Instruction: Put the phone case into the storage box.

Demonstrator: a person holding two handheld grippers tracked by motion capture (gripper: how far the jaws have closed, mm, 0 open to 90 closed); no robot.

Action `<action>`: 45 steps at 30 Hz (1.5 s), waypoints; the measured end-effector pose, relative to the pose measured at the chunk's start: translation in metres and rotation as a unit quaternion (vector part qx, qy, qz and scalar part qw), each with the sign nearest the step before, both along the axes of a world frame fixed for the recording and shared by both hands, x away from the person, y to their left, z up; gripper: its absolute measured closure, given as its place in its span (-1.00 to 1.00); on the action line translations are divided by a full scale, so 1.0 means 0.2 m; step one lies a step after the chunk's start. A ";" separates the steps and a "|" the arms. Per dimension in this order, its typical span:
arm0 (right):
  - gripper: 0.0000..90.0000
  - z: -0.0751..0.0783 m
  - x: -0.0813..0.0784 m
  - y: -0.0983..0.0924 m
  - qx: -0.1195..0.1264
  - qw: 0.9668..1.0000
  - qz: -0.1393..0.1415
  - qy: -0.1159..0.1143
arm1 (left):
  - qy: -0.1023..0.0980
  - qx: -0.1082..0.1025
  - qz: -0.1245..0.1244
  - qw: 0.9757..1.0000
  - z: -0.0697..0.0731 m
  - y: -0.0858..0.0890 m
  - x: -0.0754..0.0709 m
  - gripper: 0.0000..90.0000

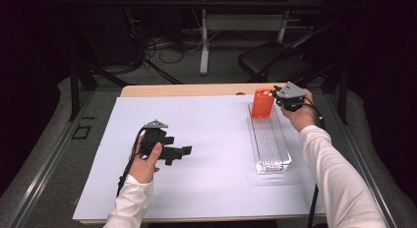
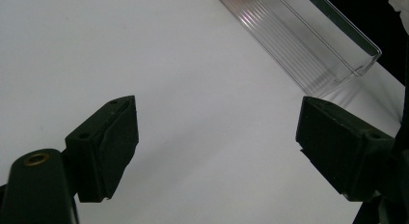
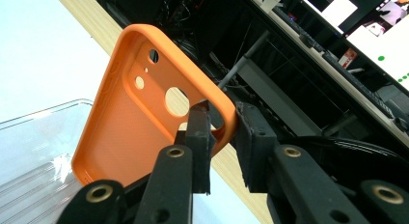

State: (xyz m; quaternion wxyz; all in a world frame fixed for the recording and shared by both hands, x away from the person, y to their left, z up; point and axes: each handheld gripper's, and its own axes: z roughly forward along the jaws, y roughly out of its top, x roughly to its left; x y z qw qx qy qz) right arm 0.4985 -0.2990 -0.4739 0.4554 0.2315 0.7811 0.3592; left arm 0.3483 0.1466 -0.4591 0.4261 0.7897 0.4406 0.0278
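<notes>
From above, we hold the orange soft-plastic phone case (image 1: pixel 263 102) upright at the far end of the long clear plastic tray (image 1: pixel 273 163) with our right gripper (image 1: pixel 276 96), so we judge we're placing it there. Along the left gripper (image 2: pixel 217 147), jaws spread wide over the white sheet (image 2: pixel 144 50), nothing between them. Along the right gripper (image 3: pixel 223 137), the jaws pinch the case's rim (image 3: pixel 226 115); next, lower gently and release.

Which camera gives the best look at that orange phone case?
The right gripper view: the orange phone case is close, camera cutouts clear. The high view shows it small, standing at the clear tray's far end. The left gripper view catches a blurred orange trace.
</notes>
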 end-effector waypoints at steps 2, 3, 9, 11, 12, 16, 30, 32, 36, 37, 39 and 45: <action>0.65 0.00 0.00 0.00 0.003 1.000 -0.002 0.000 | -0.001 0.001 -0.003 1.000 0.00 0.00 0.00 -0.66; 0.63 0.00 0.00 0.01 0.006 1.000 -0.003 0.002 | -0.001 0.002 -0.003 1.000 0.00 0.00 0.00 -0.66; 0.45 -0.01 0.01 0.01 0.018 1.000 -0.013 0.012 | 0.000 0.001 -0.002 1.000 0.00 0.00 0.00 -0.66; 0.35 -0.01 0.01 0.02 0.022 1.000 -0.016 0.013 | 0.000 0.002 -0.002 1.000 0.00 0.00 0.00 -0.66; 0.31 -0.01 0.01 0.02 0.025 0.999 -0.016 0.016 | 0.001 0.003 -0.002 1.000 -0.01 0.00 0.00 -0.66; 0.21 0.00 0.01 0.02 0.023 0.999 -0.024 0.020 | 0.001 0.002 -0.004 1.000 -0.01 -0.01 0.00 -0.66; 0.03 0.00 -0.01 0.02 0.027 0.998 -0.025 0.054 | -0.001 -0.002 -0.002 1.000 0.00 0.00 0.00 -0.66; 0.02 0.01 -0.01 0.02 0.029 0.998 -0.027 0.055 | -0.001 -0.002 -0.001 1.000 0.00 0.00 0.00 -0.66; -0.15 0.02 -0.01 0.02 0.031 0.997 -0.035 0.062 | -0.001 -0.003 -0.002 1.000 0.00 0.00 0.00 -0.66; -0.20 0.03 -0.01 0.02 0.032 0.996 -0.040 0.067 | -0.001 -0.003 -0.003 1.000 0.00 0.00 0.00 -0.66; -0.25 0.03 -0.01 0.01 0.032 0.996 -0.045 0.069 | 0.001 -0.003 -0.003 1.000 0.00 0.01 0.00 -0.66; -0.46 0.06 -0.02 0.00 0.062 0.990 -0.082 0.094 | -0.002 -0.005 -0.002 1.000 0.01 0.01 0.00 -0.66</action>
